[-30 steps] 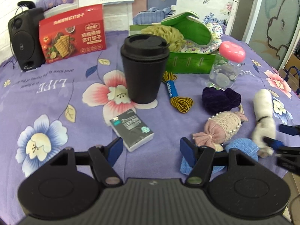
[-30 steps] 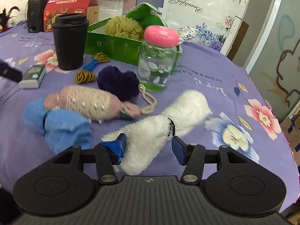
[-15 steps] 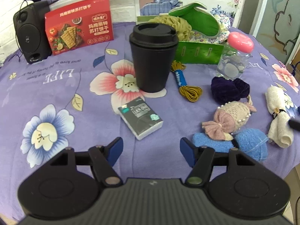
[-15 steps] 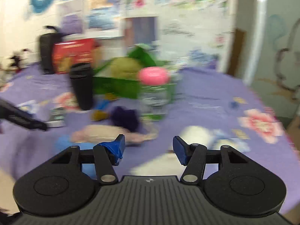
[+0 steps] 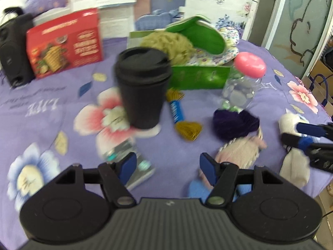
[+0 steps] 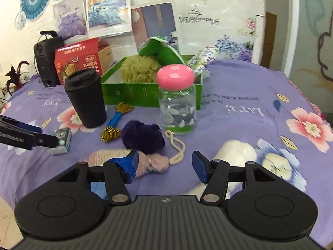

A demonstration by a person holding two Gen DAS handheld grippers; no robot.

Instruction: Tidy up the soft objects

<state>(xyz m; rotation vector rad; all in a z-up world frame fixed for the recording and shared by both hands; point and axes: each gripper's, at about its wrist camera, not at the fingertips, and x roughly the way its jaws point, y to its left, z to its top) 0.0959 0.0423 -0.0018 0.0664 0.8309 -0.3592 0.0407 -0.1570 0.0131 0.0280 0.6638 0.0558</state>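
Note:
Soft things lie on the purple flowered cloth: a white fluffy roll (image 6: 236, 150) (image 5: 294, 164), a pink candy-shaped pouch (image 6: 154, 161) (image 5: 242, 151), a dark purple pompom (image 6: 143, 136) (image 5: 235, 123) and a blue cloth (image 5: 198, 189). The green box (image 6: 152, 92) (image 5: 197, 77) at the back holds a yellow-green loofah (image 6: 140, 68) and a green slipper (image 5: 203, 34). My right gripper (image 6: 165, 162) (image 5: 291, 133) hangs open and empty, with the white roll just to its right. My left gripper (image 5: 167, 166) (image 6: 29, 137) is open with nothing in it, above a tissue pack (image 5: 135, 166) (image 6: 61, 139).
Hard items stand among the soft ones: a black lidded cup (image 5: 142, 89), a pink-lidded jar (image 6: 177, 100), a coil of yellow and blue cord (image 5: 183, 118), a red box (image 5: 65, 43) and a black speaker (image 5: 14, 48). The table's right edge (image 5: 324, 112) is close to the white roll.
The white roll lay between the right gripper's fingers; that gripper has since lifted and swung left, so the roll now lies beside it. The left gripper drew back, then came forward again.

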